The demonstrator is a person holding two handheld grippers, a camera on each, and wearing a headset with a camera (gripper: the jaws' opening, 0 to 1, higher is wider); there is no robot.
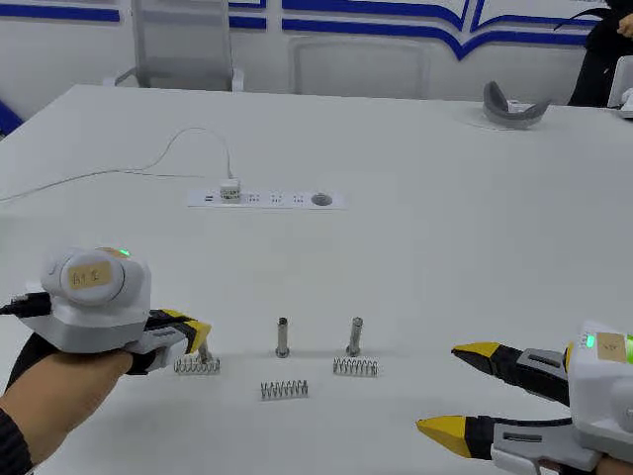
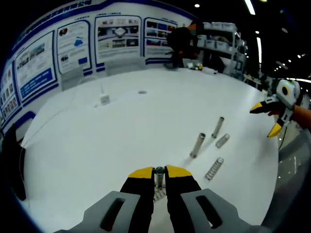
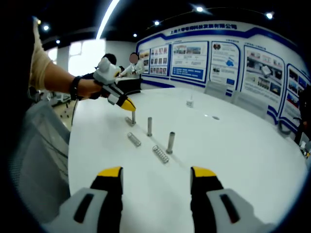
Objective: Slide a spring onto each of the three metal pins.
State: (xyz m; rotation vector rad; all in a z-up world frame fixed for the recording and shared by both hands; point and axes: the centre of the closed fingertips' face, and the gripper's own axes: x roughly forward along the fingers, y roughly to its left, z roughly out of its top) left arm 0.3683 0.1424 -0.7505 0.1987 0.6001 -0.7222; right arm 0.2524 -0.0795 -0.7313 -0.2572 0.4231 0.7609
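Note:
Three short metal pins stand upright in a row on the white table. My left gripper [image 1: 201,338] [image 2: 159,174] is shut on the top of the left pin [image 1: 205,352] [image 2: 159,176]. The middle pin [image 1: 282,336] [image 2: 197,145] and the right pin [image 1: 355,336] [image 2: 217,127] stand free. Three springs lie flat: one [image 1: 197,366] by the held pin, one [image 1: 284,390] nearer me, and one [image 1: 355,367] at the right pin's foot. My right gripper [image 1: 450,389] [image 3: 157,172] hovers open at the lower right, nothing between its fingers, well apart from the pins [image 3: 170,142].
A white power strip [image 1: 267,199] with a plugged-in adapter and a cable lies further back on the table. A grey object [image 1: 512,107] sits at the far right. Chairs stand behind the far edge [image 1: 188,45]. A person's hand [image 1: 59,396] holds the left gripper.

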